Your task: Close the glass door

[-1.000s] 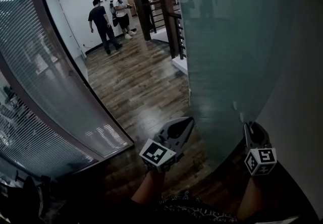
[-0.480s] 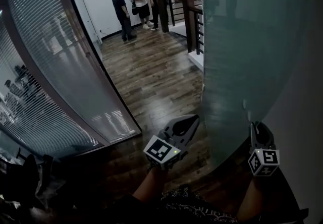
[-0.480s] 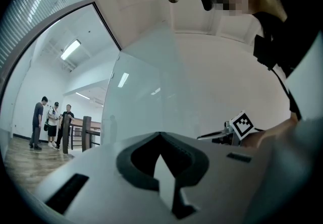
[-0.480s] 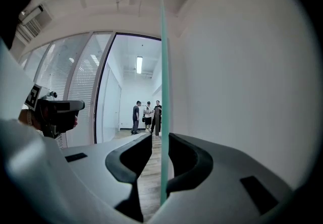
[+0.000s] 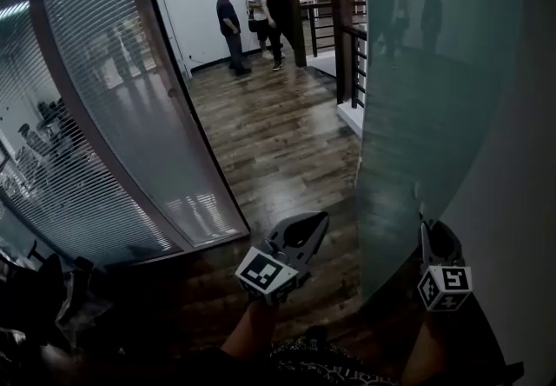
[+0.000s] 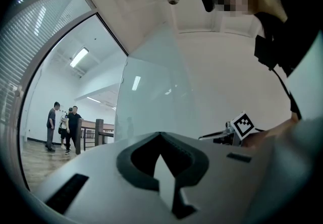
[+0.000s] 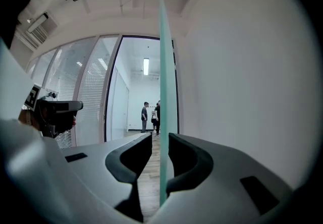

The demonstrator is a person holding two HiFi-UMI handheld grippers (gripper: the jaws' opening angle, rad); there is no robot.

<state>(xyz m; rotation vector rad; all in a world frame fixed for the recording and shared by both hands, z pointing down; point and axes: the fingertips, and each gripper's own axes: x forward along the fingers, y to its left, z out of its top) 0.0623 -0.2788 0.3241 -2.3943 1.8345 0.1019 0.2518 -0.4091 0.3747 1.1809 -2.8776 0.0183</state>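
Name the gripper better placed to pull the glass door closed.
Right. The right gripper holds its open jaws astride the glass door edge; the left gripper is shut, empty, away from it.

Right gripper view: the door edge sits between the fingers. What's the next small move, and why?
Probably sweep the right gripper left, taking the edge of the glass door toward the door frame. The edge stands between its fingers, with the right-hand finger against the glass and a gap beside the other, and the doorway is wide open. The left gripper is shut and empty, apart from the door.
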